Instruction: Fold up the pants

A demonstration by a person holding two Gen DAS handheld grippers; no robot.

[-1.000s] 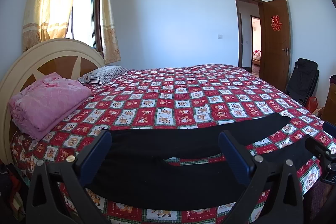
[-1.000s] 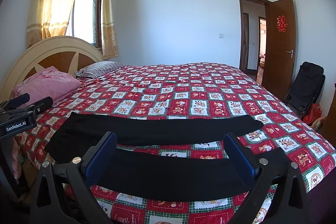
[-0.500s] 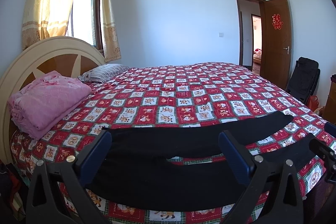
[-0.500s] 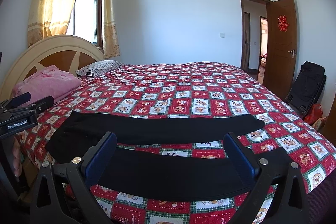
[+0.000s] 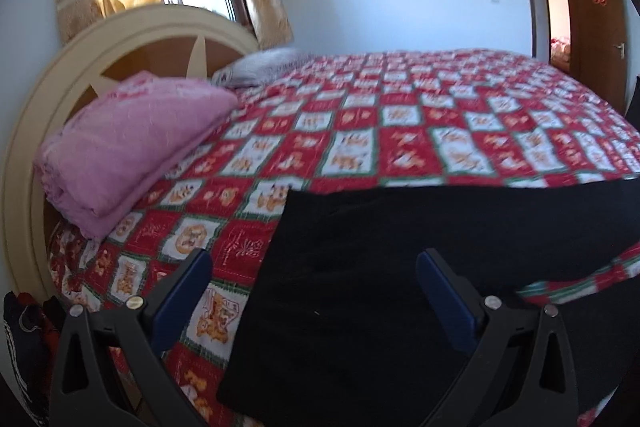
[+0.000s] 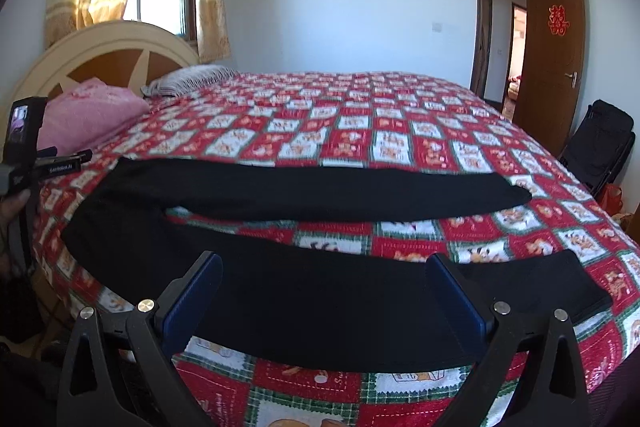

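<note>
While the black pants (image 6: 312,195) lay spread flat across the near edge of the bed (image 6: 400,131), their two legs ran apart toward the right, a strip of the red-and-white patchwork quilt (image 5: 400,131) showing between them. The waist end sat at the left, toward the cream headboard (image 5: 132,39). The left gripper (image 5: 312,287) hovered just over that waist end, its blue-padded fingers (image 5: 182,293) spread wide and grasping nothing. The right gripper (image 6: 324,291) hung over the nearer leg, fingers (image 6: 456,299) likewise parted and empty. In the right wrist view, the left tool's body appeared at the far left, held by a hand (image 6: 14,205). A folded pink blanket (image 5: 132,143) rested by the headboard, well apart from the pants, with a striped pillow (image 6: 188,77) beyond it
</note>
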